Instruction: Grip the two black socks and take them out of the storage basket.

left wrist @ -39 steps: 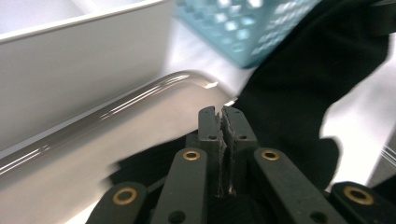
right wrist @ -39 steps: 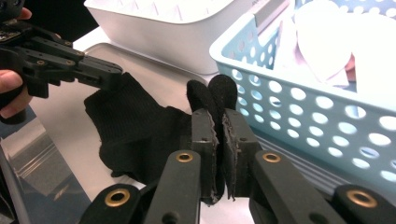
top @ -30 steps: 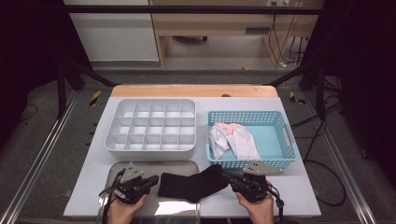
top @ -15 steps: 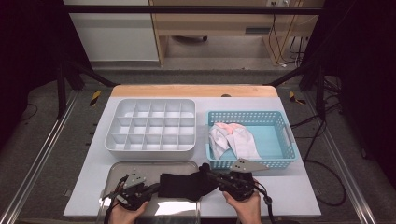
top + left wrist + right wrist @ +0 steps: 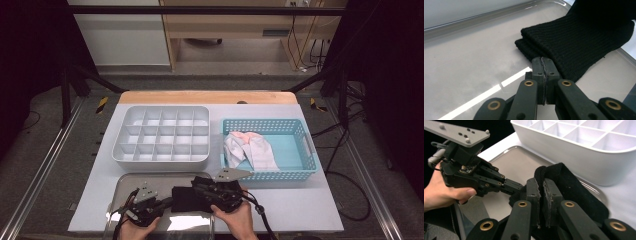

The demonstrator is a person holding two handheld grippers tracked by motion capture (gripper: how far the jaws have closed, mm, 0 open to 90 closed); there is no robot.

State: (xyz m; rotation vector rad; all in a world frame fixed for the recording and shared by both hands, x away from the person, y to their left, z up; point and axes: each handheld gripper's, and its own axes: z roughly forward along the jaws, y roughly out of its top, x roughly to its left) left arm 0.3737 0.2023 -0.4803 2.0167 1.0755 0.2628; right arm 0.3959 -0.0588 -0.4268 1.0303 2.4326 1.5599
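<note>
A black ribbed sock (image 5: 186,198) lies folded on a shallow metal tray (image 5: 150,179) at the table's front edge. My left gripper (image 5: 167,201) comes at it from the left, jaws pressed together on the sock's near edge (image 5: 543,62). My right gripper (image 5: 197,189) sits at the sock's right end and is shut on a fold of the sock (image 5: 541,187), with black cloth (image 5: 574,192) bunched around its jaws. In the right gripper view the left gripper (image 5: 520,188) and the hand (image 5: 444,192) holding it are close by, tips almost meeting mine.
A white compartment box (image 5: 162,135) stands just behind the tray, its wall (image 5: 579,152) close to my right gripper. To its right a blue basket (image 5: 295,150) holds a pale crumpled cloth (image 5: 250,150). Bare white table lies right of the tray.
My right gripper has moved left toward the left one, carrying its end of the sock, so the sock is now folded shorter. The left gripper shifted slightly right.
</note>
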